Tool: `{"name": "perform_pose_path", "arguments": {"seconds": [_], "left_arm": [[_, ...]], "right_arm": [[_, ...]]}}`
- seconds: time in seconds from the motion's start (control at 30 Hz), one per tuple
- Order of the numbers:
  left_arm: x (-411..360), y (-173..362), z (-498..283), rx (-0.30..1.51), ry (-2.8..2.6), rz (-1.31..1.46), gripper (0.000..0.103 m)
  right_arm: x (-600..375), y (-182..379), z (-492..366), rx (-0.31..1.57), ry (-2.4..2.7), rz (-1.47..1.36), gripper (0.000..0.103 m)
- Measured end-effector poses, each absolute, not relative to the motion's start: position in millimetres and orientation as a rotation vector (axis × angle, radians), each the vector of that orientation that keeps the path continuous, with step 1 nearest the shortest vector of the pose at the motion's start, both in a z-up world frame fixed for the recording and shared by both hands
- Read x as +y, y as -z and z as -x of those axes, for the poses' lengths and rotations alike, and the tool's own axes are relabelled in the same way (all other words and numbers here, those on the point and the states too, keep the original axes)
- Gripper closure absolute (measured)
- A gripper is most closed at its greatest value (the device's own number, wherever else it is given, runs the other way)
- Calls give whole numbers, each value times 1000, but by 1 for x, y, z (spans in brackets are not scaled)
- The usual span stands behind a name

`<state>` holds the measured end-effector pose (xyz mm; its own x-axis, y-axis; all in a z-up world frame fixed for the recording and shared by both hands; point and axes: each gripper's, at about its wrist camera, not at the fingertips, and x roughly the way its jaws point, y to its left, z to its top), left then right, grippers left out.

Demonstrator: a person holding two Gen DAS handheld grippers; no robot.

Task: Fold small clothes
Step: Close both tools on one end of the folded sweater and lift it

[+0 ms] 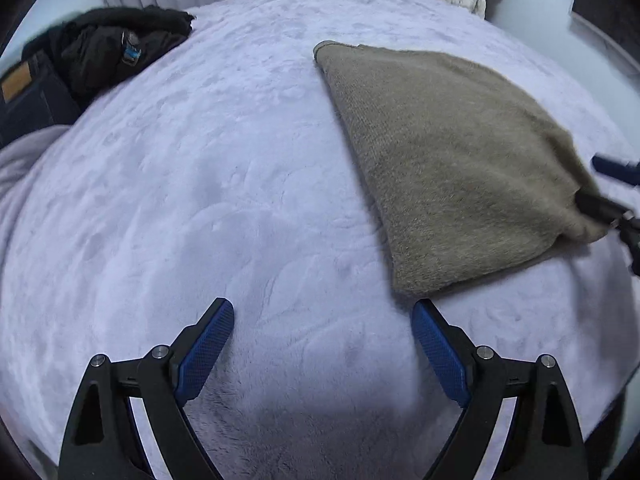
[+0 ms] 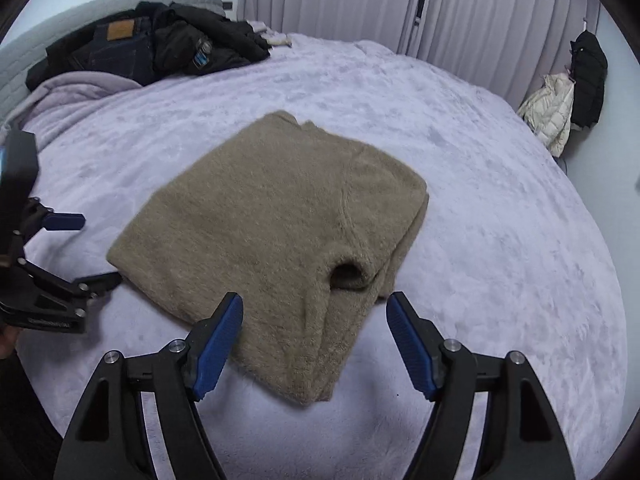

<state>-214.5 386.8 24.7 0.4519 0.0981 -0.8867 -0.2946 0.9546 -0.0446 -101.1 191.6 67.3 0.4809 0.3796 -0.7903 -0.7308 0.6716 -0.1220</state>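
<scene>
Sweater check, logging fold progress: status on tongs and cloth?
Left tongs open, over bare blanket. Right tongs open, straddling near edge of tan sweater. Sweater folded, flat. Nothing in the way; dark clothes pile far off.

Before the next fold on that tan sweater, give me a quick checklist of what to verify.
1. Tan sweater lies flat on the bedspread: ok.
2. Left gripper open and empty: ok.
3. Right gripper open over the sweater's near edge, pads not pressing: ok.
4. Layers squared up: not ok, the sleeve cuff bulges.
5. Dark clothes pile apart from the sweater: ok.
</scene>
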Motion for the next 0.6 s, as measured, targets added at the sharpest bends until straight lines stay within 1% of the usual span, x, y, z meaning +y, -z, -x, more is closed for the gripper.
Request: {"name": "perform_pose_path", "arguments": {"seconds": [0.07,0.13,0.23,0.43,0.5,0.57,0.6], "left_arm": [[401,-37,213,1047,-182,276,12],[412,-47,202,1027,-151,321,12],[425,-54,160,1037,-100,394,12],[410,-29,75,1144,-17,419,11],[415,-16,60,1163,22,529,11],[417,-6,52,1166,39,600,12],[417,-6,50,1161,42,598,16]], "right_arm": [[177,-62,88,876,-722,383,26],[151,-61,69,940,-747,200,26],[126,-63,37,982,-716,13,26],[147,-44,-13,1092,-732,-91,25],[163,-31,-27,1139,-729,-88,25],[176,-14,-38,1202,-745,-140,22],[182,-10,-40,1203,-746,-157,22]]}}
